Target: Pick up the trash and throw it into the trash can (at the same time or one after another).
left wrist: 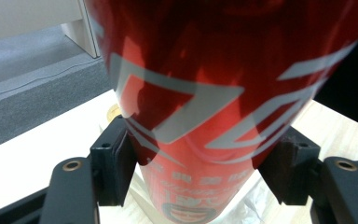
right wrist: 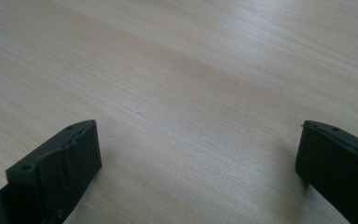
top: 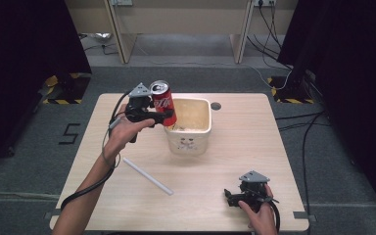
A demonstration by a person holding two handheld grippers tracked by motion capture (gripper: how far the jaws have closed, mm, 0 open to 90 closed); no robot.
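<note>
A red soda can [top: 162,101] with white lettering is held upright above the left rim of a white square bin [top: 203,138]. My left gripper [top: 168,115] is shut on the can, its pads [left wrist: 121,161] pressing both sides of the can [left wrist: 214,93]. Crumpled pale stuff lies inside the bin. Near the table's front right edge my right gripper [top: 227,196] rests low over the wood, open, with bare wood [right wrist: 191,107] between its jaws.
A white straw-like stick [top: 148,176] lies on the wooden table [top: 254,122] in front of the bin. A round hole [top: 216,105] sits in the table behind the bin. Desk legs and cables stand beyond the far edge.
</note>
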